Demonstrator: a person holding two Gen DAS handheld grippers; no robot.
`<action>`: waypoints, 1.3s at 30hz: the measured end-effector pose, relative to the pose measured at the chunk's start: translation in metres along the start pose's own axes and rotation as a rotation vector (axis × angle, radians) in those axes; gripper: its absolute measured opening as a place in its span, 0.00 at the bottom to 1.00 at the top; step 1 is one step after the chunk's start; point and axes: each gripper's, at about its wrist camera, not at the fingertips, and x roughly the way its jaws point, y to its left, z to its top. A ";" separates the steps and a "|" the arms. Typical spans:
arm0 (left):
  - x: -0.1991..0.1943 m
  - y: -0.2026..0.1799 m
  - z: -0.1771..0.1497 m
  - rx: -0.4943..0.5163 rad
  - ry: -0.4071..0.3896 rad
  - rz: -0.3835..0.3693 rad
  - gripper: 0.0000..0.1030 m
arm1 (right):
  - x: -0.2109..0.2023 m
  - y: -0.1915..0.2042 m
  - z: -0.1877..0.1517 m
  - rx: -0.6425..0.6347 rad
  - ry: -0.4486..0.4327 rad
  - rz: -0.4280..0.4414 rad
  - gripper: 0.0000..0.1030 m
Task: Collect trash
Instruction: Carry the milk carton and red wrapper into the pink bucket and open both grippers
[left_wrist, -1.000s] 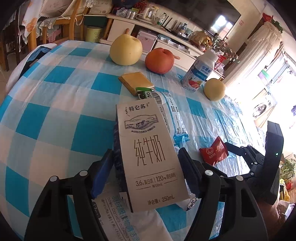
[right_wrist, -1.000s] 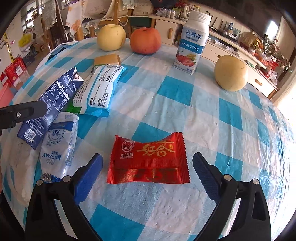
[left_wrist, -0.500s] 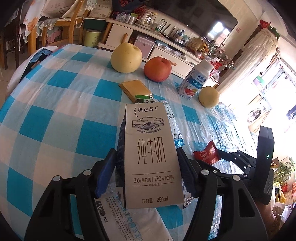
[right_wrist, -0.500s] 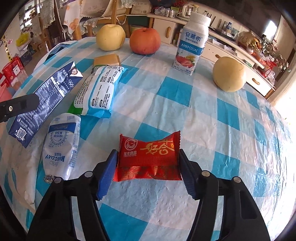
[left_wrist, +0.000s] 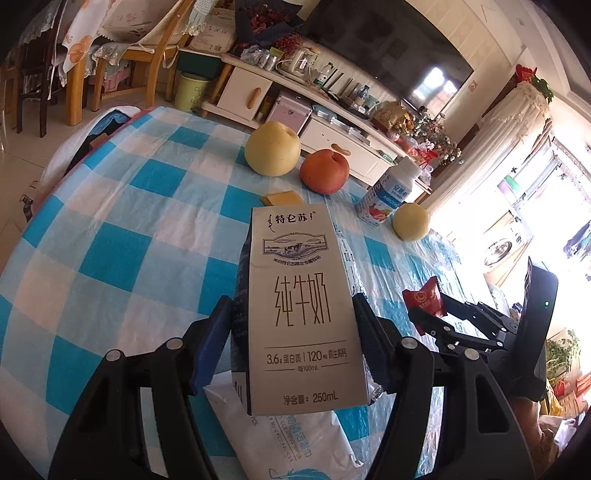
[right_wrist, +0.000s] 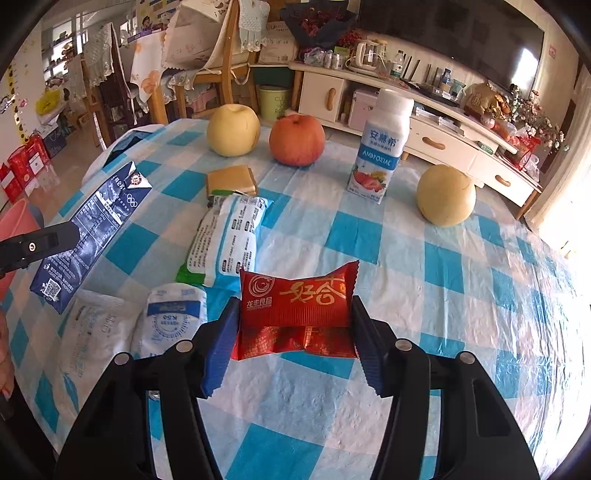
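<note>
My left gripper (left_wrist: 291, 339) is shut on a grey and blue milk carton (left_wrist: 301, 310) and holds it above the checked table (left_wrist: 122, 229). The carton also shows at the left of the right wrist view (right_wrist: 92, 232). My right gripper (right_wrist: 293, 339) is shut on a red snack wrapper (right_wrist: 295, 310), lifted off the cloth; the wrapper also shows in the left wrist view (left_wrist: 424, 297). A white and blue empty packet (right_wrist: 229, 236), a white wipes pack (right_wrist: 173, 321) and a flat white bag (right_wrist: 92, 339) lie on the table.
Two yellow pears (right_wrist: 232, 129) (right_wrist: 445, 194), a red apple (right_wrist: 297, 138), a yogurt bottle (right_wrist: 382, 147) and a small tan packet (right_wrist: 231, 179) stand at the far side. Chairs and a TV cabinet (right_wrist: 424, 129) lie beyond. A red bin (right_wrist: 14, 225) shows at the left.
My right gripper closed on the red wrapper and lifted it off the table. My left gripper raised the milk carton higher.
</note>
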 end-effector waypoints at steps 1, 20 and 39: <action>-0.005 0.003 0.000 -0.005 -0.009 -0.004 0.64 | -0.002 0.003 0.002 -0.001 -0.007 0.005 0.58; -0.089 0.071 0.008 -0.154 -0.200 -0.014 0.64 | -0.048 0.117 0.033 -0.062 -0.107 0.215 0.58; -0.196 0.217 -0.021 -0.650 -0.478 0.275 0.64 | -0.074 0.315 0.064 -0.321 -0.150 0.469 0.58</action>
